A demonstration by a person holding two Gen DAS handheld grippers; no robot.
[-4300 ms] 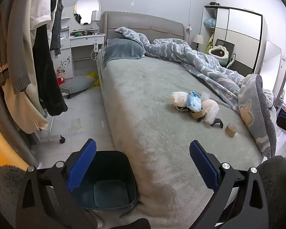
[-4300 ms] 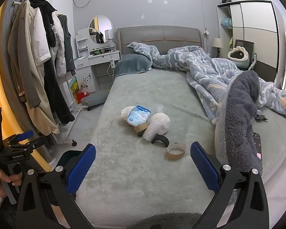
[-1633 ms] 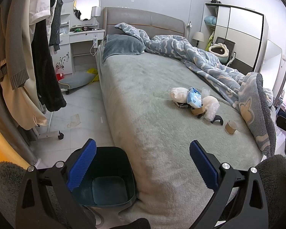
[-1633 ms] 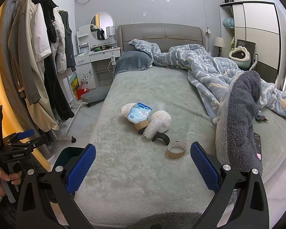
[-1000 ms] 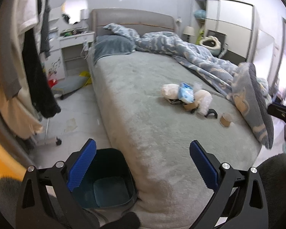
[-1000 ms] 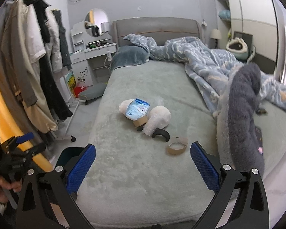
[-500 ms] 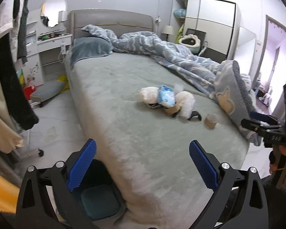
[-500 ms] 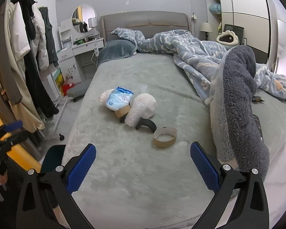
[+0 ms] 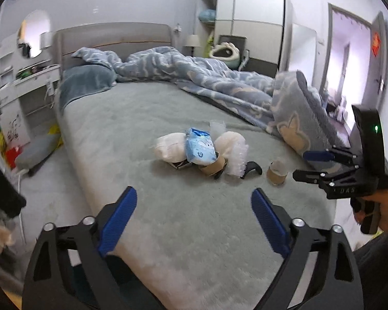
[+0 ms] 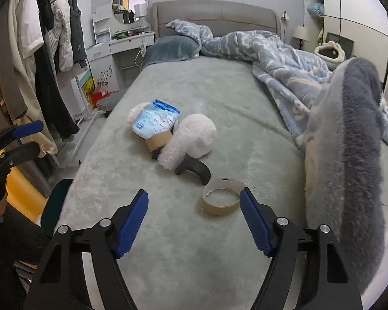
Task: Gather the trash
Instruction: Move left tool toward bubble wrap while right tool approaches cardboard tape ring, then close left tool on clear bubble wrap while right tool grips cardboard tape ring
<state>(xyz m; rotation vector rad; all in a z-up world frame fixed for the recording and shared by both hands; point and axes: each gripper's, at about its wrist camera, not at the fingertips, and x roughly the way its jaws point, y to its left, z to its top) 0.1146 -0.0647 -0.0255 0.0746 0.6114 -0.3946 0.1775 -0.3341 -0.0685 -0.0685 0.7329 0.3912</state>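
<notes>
Rumpled blue duvet (image 10: 279, 54), grey headboard (image 10: 214, 13), round mirror (image 10: 129, 5), hanging coats (image 10: 38, 51)

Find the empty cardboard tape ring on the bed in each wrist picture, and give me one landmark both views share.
Left wrist view: the tape ring stands right of centre on the bed, at the right end of the trash pile.
Right wrist view: the tape ring lies low in the middle, just ahead of the right gripper, whose fingers are closing with nothing between them.
Shared landmark: the blue packet on top of the pile.
</notes>
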